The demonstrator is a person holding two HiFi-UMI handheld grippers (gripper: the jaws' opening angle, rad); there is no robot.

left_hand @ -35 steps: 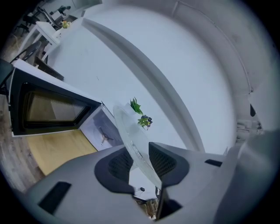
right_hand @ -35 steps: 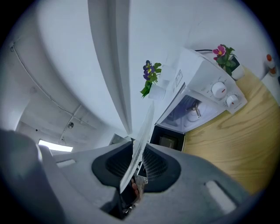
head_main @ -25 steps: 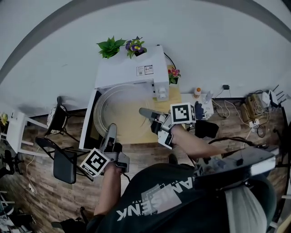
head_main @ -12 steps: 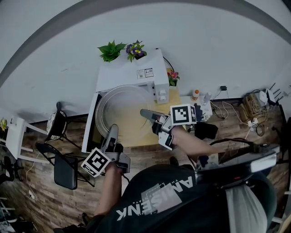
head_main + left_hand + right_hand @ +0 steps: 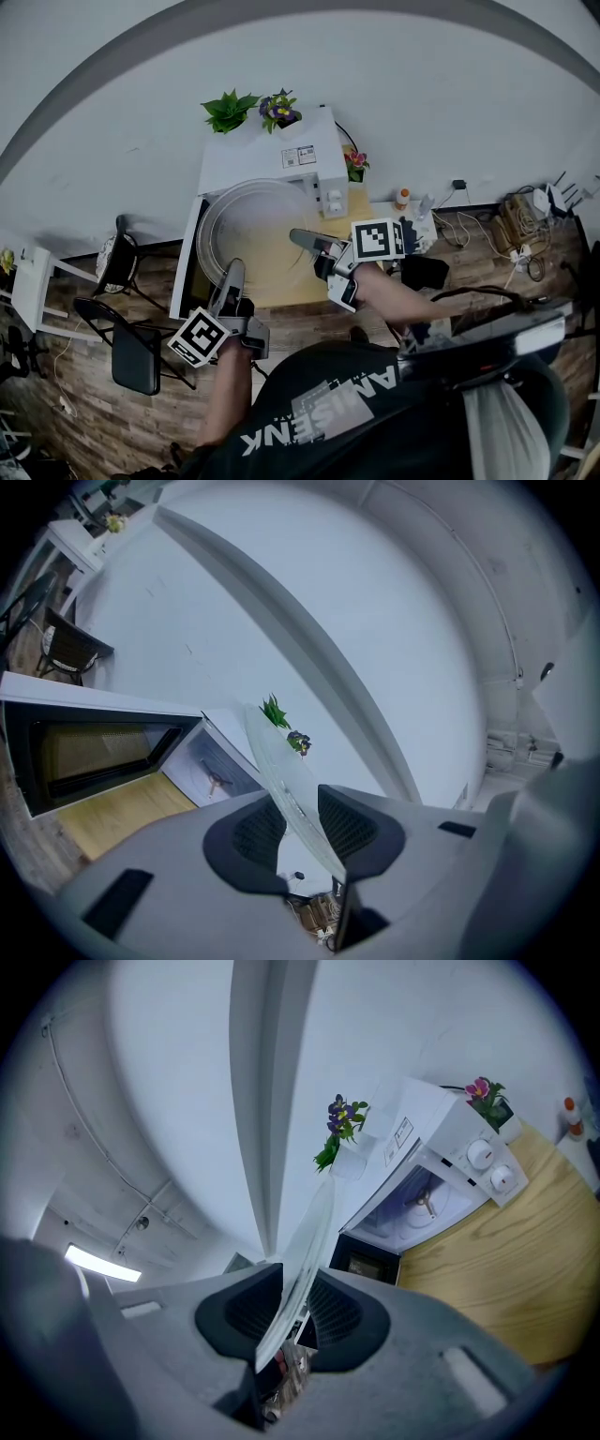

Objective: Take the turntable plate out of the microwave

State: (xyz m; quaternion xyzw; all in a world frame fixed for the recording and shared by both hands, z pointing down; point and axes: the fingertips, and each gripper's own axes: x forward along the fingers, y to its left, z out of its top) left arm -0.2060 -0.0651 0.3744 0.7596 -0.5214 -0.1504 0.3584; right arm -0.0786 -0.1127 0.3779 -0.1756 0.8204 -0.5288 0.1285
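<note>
The clear glass turntable plate (image 5: 251, 230) hangs outside the white microwave (image 5: 272, 150), over the wooden table (image 5: 281, 279). My left gripper (image 5: 231, 274) is shut on its near left rim, and my right gripper (image 5: 302, 237) is shut on its right rim. In the left gripper view the plate (image 5: 281, 761) runs edge-on between the ribbed pads (image 5: 258, 832) of the left gripper (image 5: 298, 825). In the right gripper view the plate (image 5: 314, 1227) passes edge-on through the right gripper (image 5: 292, 1312). The microwave cavity (image 5: 422, 1206) stands open, with its bare drive hub showing.
The microwave door (image 5: 185, 267) swings open to the left. A green plant (image 5: 230, 98) and purple flowers (image 5: 279, 101) stand on the microwave. A pink flower pot (image 5: 356, 159) and a small bottle (image 5: 404, 195) sit on the table's right side. Black chairs (image 5: 127, 342) stand at the left.
</note>
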